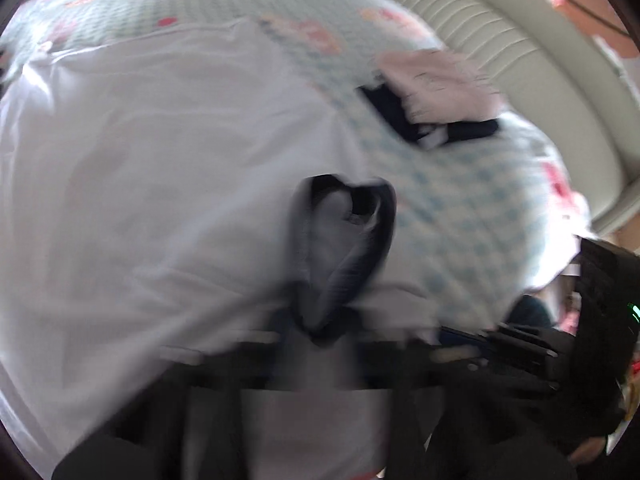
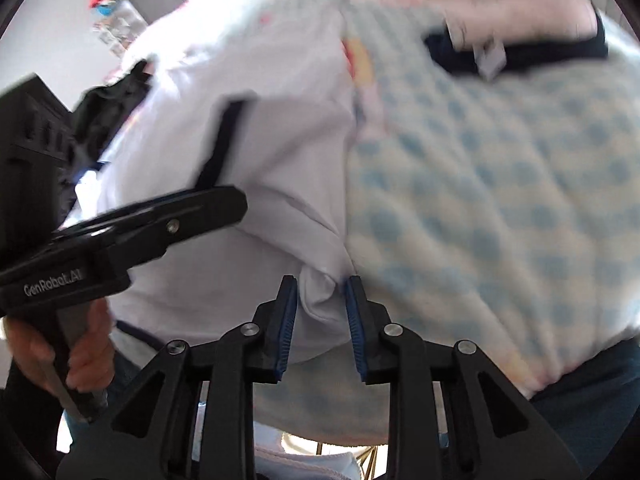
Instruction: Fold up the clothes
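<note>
My right jaws (image 2: 321, 330) pinch a bunched corner of the white shirt (image 2: 260, 152), blue pads pressing the fold. My left jaws (image 1: 320, 320) are closed on the shirt's dark-trimmed collar (image 1: 348, 240), though blur hides the pads. The shirt lies spread on the checked bedcover (image 2: 500, 220), its length running away from me. A folded pile (image 1: 432, 92) sits beyond.

R gripper (image 2: 322, 322) pinching white shirt (image 2: 280, 152) hem | L gripper (image 2: 224, 200) alongside | checked blanket (image 2: 500, 220) under
</note>
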{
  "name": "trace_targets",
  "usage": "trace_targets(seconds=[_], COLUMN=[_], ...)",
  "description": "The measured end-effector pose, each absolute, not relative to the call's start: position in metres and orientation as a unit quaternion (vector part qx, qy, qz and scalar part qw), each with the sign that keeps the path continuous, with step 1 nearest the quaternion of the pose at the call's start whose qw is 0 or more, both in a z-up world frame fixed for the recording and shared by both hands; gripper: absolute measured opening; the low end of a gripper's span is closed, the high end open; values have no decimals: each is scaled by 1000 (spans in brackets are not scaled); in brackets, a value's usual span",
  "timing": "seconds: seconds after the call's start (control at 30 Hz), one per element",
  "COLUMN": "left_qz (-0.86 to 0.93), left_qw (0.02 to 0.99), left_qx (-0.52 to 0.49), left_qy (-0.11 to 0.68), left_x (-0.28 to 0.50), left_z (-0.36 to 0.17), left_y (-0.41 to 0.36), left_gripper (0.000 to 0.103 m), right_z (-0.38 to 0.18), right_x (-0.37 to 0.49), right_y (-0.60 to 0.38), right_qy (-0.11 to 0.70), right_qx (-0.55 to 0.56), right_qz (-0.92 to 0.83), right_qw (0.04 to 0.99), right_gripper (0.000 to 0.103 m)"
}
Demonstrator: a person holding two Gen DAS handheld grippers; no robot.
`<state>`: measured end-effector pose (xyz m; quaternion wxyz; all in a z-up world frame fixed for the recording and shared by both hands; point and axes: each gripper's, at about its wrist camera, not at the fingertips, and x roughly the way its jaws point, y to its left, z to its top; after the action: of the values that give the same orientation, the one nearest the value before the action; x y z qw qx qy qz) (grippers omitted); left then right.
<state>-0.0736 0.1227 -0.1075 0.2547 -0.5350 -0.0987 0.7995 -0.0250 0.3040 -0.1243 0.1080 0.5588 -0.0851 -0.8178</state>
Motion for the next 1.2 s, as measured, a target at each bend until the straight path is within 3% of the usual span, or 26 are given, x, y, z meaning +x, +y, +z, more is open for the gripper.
trace_targets(seconds=[0.13,0.3,0.33,0.4,0.47,0.67,0.83,0.87,1.0,1.2], left_qz=[807,773,762,760,785,825,810,805,800,859], left_qw=[245,217,220,228,223,235,196,183,176,181], left_qx=[-509,-560,-570,-561,-534,-474,-538,-552,-555,-459], left_qy=[-169,-204,-216,-237,-223,-198,-129,-114,-145,-138], left_x=[-69,-73,-73,-68,-59,-48,-71,-76,-78,-61], left_z=[-91,-121,-126,-123,-113,-87,-110,-117,-116,-68], left_y=[94,72,67,60,57,58,80,85,68,64], left_gripper=[5,8,10,29,38,36,35,26,25,25], right_z=[-120,-121,-125,-120,-110,-95,-123,-131,-136,-118], right_x=[-13,3,3,7,9,-8,-22,-24,-9,4], right_y=[315,324,325,330,335,312,295,295,315,334], right_qy=[-81,-56,-53,-75,-99,-100,-89,-92,-119,-128], right_qx=[542,556,563,559,549,526,566,576,581,569], right_qz=[-833,-829,-824,-824,-827,-834,-810,-804,-799,-804], right_qw=[74,36,36,54,76,136,127,117,94,113], right_gripper=[13,13,13,14,14,21,21,21,19,22])
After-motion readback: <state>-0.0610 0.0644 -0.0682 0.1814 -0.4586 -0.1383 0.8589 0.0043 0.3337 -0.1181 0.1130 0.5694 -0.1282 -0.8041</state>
